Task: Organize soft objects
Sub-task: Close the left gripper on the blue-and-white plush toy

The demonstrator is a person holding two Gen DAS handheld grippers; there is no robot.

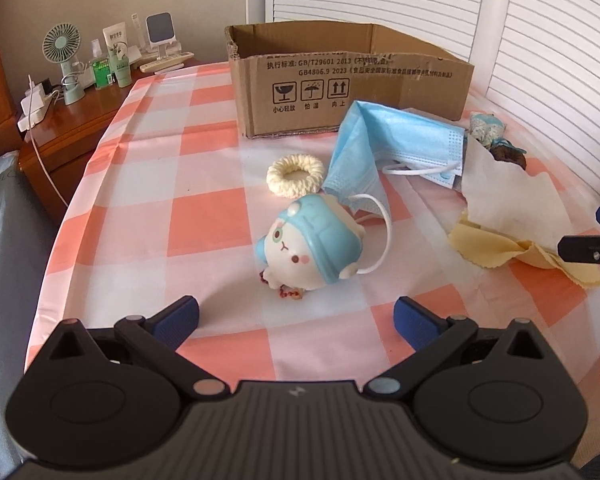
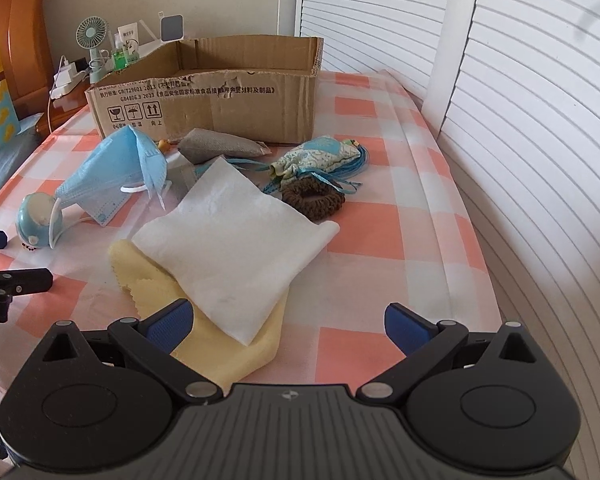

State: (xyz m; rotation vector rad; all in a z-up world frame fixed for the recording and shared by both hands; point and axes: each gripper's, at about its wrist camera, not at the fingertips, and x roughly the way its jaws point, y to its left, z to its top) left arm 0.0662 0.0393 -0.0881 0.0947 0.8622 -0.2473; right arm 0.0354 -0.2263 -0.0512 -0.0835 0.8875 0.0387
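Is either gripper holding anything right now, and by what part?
Nothing is held. The left gripper and right gripper are both open and empty.

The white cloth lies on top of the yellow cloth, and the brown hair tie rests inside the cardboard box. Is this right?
Not quite. The brown hair tie is not in the cardboard box; it lies on the tablecloth in front of it, beside the floral pouch, as the right wrist view shows. The white cloth does lie on the yellow cloth.

plush toy (image 1: pixel 310 242), cardboard box (image 1: pixel 348 80), spread tool (image 1: pixel 296 322)
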